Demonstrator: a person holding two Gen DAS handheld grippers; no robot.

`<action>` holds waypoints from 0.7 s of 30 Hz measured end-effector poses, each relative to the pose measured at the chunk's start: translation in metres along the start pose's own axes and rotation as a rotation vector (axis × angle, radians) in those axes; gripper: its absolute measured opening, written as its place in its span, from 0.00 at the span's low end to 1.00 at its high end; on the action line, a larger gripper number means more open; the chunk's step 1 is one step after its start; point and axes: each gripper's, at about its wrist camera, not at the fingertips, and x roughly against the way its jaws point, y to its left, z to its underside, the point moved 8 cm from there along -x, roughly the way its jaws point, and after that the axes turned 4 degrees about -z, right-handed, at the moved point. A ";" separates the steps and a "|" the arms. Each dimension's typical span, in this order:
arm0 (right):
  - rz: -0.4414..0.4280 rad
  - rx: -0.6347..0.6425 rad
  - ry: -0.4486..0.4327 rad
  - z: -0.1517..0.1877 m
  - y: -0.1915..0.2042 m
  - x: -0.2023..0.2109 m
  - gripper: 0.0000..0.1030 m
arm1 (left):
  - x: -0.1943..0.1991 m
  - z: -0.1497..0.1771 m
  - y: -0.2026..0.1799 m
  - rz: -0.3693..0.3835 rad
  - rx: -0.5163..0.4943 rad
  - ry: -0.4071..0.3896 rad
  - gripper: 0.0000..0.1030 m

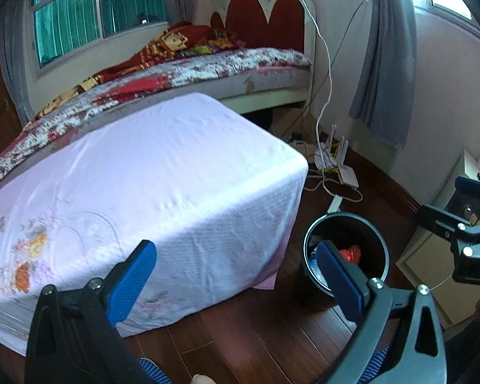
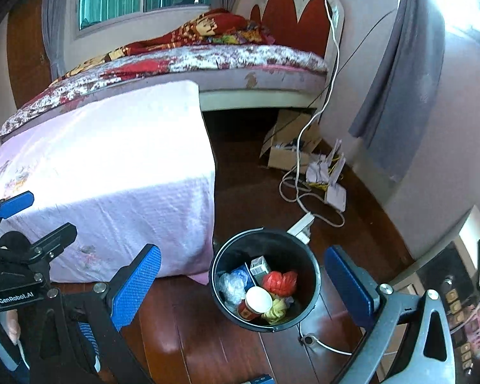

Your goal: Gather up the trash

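We see both grippers empty with blue-padded jaws spread wide: the left gripper (image 1: 236, 268) hovers over the front edge of the low table draped in a pale pink cloth (image 1: 150, 172), the right gripper (image 2: 243, 273) over the round black plastic bin (image 2: 313, 275) on the dark wooden floor (image 2: 188, 329) just beside that table. The bin holds trash: 1 white paper cup (image 2: 258, 299), 1 crumpled red plastic bag (image 2: 280, 282), 1 small carton (image 2: 260, 265), clear wrap (image 2: 231, 285) and a yellow wad (image 2: 276, 308).

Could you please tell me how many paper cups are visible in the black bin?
1: a white-rimmed paper cup lies in the black bin, beside the red bag. More may be hidden underneath.
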 end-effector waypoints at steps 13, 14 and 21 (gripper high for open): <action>0.025 0.031 -0.084 -0.018 0.026 0.064 1.00 | 0.052 -0.013 0.009 0.033 -0.004 -0.100 0.98; 0.029 0.036 -0.091 -0.018 0.028 0.069 1.00 | 0.057 -0.014 0.010 0.034 -0.003 -0.108 0.98; 0.034 0.047 -0.125 -0.015 0.033 0.095 1.00 | 0.079 -0.016 0.018 0.036 0.012 -0.146 0.99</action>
